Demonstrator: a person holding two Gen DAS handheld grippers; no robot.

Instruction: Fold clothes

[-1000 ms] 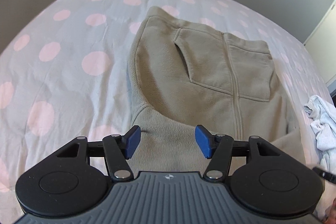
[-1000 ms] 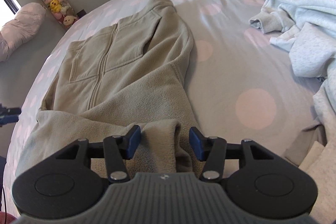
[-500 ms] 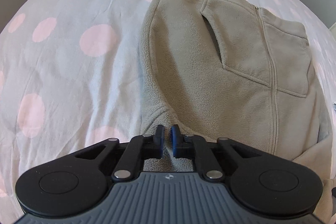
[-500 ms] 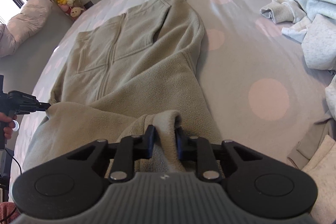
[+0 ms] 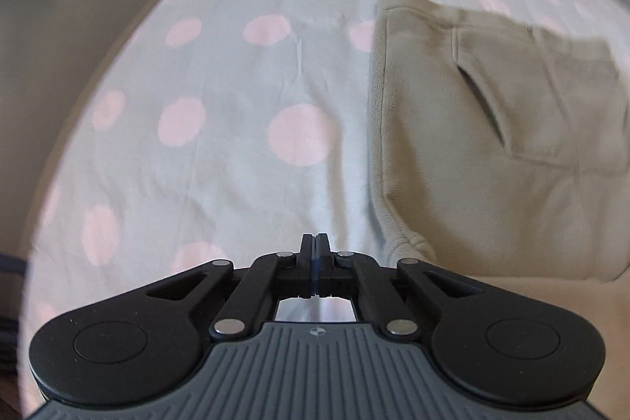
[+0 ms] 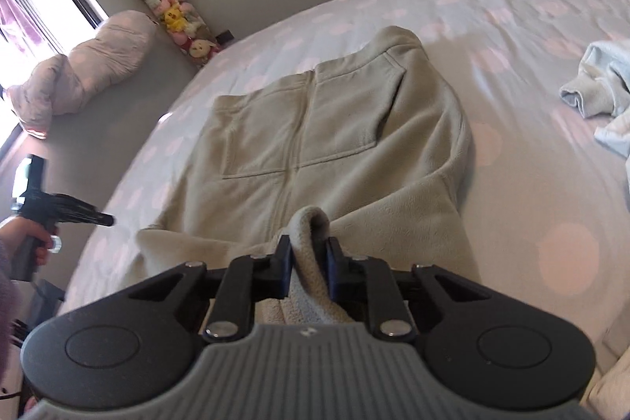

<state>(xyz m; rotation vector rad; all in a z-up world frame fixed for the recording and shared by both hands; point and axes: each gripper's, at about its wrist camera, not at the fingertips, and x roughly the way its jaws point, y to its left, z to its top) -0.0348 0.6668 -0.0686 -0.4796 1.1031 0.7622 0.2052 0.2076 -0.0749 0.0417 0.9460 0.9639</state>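
A beige fleece jacket (image 6: 338, 140) lies front up on the bed, zipper and pockets showing; it also shows at the right of the left wrist view (image 5: 492, 128). My right gripper (image 6: 309, 262) is shut on a fold of the jacket's near edge and holds it raised. My left gripper (image 5: 314, 248) is shut with nothing between its fingers, over bare sheet to the left of the jacket. It also shows at the left edge of the right wrist view (image 6: 106, 220), held in a hand.
The bed has a pale sheet with pink dots (image 5: 220, 128). A light blue garment (image 6: 602, 97) lies crumpled at the right. A pink pillow (image 6: 78, 73) and a column of plush toys (image 6: 169, 6) stand by the far wall.
The left gripper, shut at the jacket's near edge half a second ago, has come away to the left and is now empty. The right gripper has closed on the jacket and lifted its fold.
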